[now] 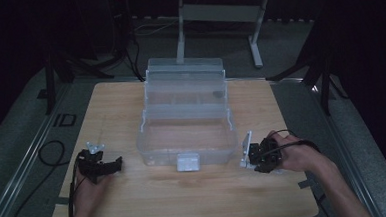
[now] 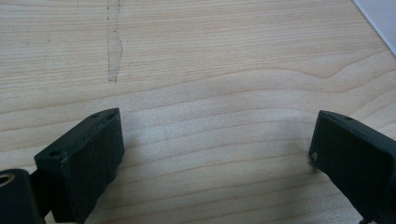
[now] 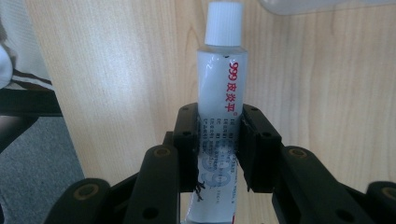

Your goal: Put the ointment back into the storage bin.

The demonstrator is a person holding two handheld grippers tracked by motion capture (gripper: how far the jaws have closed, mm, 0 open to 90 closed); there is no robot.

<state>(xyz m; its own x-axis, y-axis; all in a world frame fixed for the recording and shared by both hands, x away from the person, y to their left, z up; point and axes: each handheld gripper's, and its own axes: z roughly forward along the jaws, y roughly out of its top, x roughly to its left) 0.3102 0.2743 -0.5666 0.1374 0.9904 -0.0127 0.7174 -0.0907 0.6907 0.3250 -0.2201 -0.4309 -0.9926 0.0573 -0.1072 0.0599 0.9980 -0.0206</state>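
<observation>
Jaws of right gripper (image 3: 218, 149) clamped on a white ointment tube (image 3: 219, 116), pads pressing both sides of its printed middle. Tube upright between the jaws in the right gripper view, white ribbed cap (image 3: 223, 24) pointing away beyond the tips, crimped tail end running back under the gripper body. Red lettering along the tube just past the pads. Pale wooden table (image 3: 303, 93) behind the tube; grey floor off the table edge to the jaws' left.

Jaws of left gripper (image 2: 212, 149) spread wide, nothing between them, bare wood grain under and ahead. Strip of worn tape (image 2: 113, 51) on the wood farther ahead, left of the gap.

High view: left gripper (image 1: 100, 165) low on the table at near left, right gripper (image 1: 260, 157) at near right, tube (image 1: 245, 150) standing pale at its tip. Clear plastic box (image 1: 184, 116) with tiered trays opened, between the two grippers and farther off, white latch (image 1: 188, 162) on its near wall.
</observation>
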